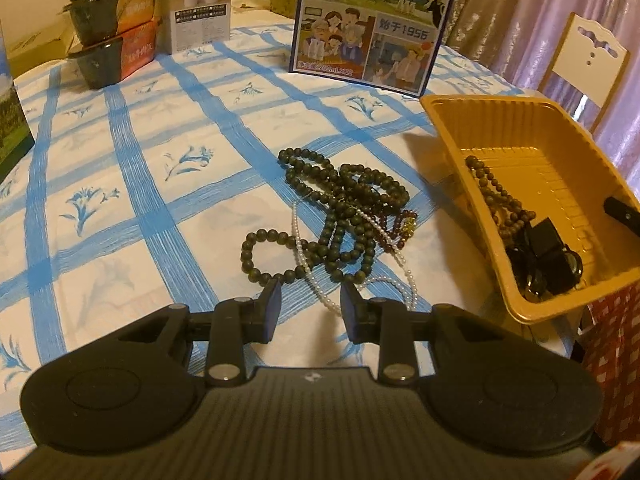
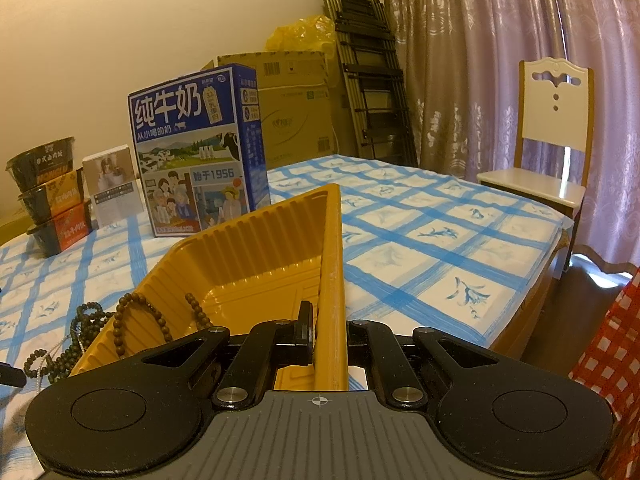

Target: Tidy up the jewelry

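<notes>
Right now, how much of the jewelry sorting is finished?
Barely begun. One brown bead string already lies in the yellow tray, which the right gripper pinches by its wall. The left gripper hangs open over the dark beads and pearl strand on the table.

We looked from the left wrist steeply down along the left claw [image 1: 310,300], close above the pile of bead strings [image 1: 340,216] on the checked tablecloth [image 1: 132,152], with the gold tray [image 1: 516,184] off to the right. From the right wrist we looked more level along the right claw [image 2: 330,336], hard against the tray's rim [image 2: 332,264], across to the curtain [image 2: 480,60]. Both views shared the tray, the beads, the blue milk carton [image 2: 192,152] and the white chair [image 2: 552,128].
</notes>
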Motion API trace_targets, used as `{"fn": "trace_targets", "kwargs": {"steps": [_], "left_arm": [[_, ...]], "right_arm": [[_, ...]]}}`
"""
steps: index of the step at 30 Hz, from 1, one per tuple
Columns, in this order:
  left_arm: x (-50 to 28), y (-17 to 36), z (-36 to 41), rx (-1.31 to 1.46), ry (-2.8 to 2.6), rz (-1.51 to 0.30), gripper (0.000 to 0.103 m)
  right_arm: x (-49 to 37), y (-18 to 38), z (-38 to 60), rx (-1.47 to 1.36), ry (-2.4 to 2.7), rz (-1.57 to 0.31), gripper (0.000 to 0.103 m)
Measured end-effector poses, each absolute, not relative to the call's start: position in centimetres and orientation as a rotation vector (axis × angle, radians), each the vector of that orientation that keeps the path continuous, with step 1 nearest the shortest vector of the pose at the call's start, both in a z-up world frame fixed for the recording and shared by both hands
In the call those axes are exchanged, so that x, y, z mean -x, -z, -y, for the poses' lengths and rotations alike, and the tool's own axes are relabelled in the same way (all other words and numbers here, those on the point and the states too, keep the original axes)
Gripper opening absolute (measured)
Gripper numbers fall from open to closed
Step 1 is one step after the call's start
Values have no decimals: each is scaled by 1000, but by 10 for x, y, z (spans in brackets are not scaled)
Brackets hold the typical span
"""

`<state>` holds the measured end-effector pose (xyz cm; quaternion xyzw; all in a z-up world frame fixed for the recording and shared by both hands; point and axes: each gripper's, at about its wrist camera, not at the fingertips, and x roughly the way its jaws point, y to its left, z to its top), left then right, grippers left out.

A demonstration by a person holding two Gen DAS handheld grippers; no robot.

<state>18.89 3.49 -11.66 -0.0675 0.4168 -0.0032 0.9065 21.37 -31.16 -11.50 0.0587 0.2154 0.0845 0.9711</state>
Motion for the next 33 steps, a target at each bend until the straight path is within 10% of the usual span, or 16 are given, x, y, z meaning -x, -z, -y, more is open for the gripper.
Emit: {"fn": "trace_targets", "kwargs": {"steps": [33], "left_arm": [[-215,130,-20,89,-62,-898,2]], "right_arm": [[-212,117,312,-120,-169,-436,7]]}}
